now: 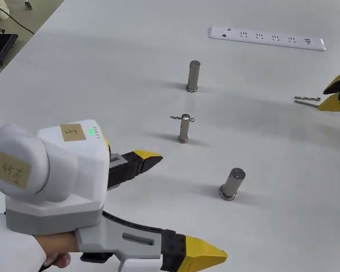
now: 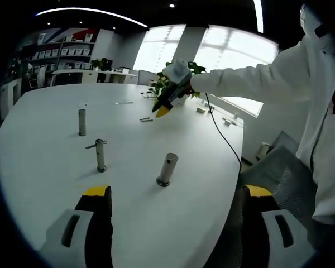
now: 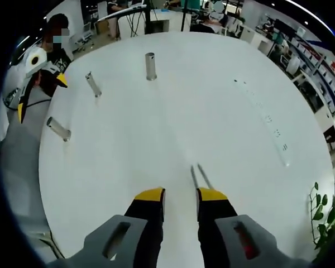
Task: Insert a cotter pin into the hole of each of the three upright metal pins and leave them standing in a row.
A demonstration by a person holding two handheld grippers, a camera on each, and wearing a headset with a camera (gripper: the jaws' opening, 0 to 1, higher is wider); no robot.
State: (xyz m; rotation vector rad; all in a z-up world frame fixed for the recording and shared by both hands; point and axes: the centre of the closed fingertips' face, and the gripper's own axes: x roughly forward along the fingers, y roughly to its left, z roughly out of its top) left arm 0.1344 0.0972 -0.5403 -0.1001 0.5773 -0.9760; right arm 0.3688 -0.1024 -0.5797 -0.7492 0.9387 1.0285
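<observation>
Step in hand (judged): picking a loose pin off the bench with the right gripper (image 3: 181, 195).
Right gripper state: black jaws with yellow tips, parted by a narrow gap, nothing between them.
Left gripper state: the left gripper (image 2: 176, 192) has its jaws spread wide and holds nothing; it hovers above the bench on the near side of the row.
Task parts, loose: thin bright steel cotter pins (image 3: 198, 176), apparently two side by side, lie flat on the white workbench top (image 1: 102, 68) just ahead of the right-hand jaw tip.
Task parts, row: three short upright grey metal cylinders with flared bases.
Far cylinder (image 1: 193, 76): hole empty.
Middle cylinder (image 1: 184, 128): a thin wire cotter pin (image 1: 182, 118) already sits across its top.
Near cylinder (image 1: 232, 183): hole empty.
Progress (judged): one of three fitted.
Technique: shift the jaws sideways until one wire lies centred in the gap. Pinch a single wire near its looped end, leaving the legs free for insertion. Close gently; thin wire on a smooth top will likely skate away.
Risk: taking both wires together, or flicking the second one away.
Approach to row: enter level with the cross hole; a sideways knock could topple a cylinder.
Surroundings: a long white plastic power strip (image 1: 266, 38) lies at the far side, well apart from the row.
Obstruction: none between the loose wires and the row.
</observation>
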